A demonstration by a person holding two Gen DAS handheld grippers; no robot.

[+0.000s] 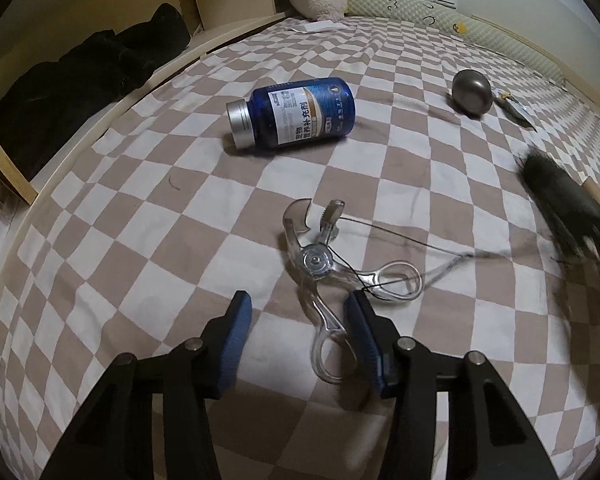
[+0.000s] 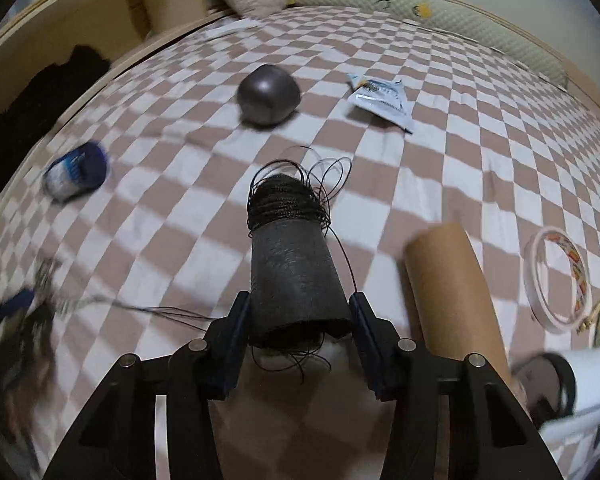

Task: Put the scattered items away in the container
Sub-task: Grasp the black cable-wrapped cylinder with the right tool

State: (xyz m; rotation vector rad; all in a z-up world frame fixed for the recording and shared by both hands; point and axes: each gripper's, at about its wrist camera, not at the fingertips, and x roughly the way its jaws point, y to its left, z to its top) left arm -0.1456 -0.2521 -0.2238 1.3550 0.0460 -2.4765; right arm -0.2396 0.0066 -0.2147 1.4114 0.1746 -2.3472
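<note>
Two tools: right tool (image 2: pixel 300 312) clamps thread spool (image 2: pixel 296 276); left tool (image 1: pixel 300 316) wide open, empty.

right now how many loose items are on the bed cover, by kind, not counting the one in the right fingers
blue bottle: 1
clear-handled clippers: 1
grey rounded object: 1
foil sachet: 1
cardboard tube: 1
white hoop: 1
total: 6
</note>
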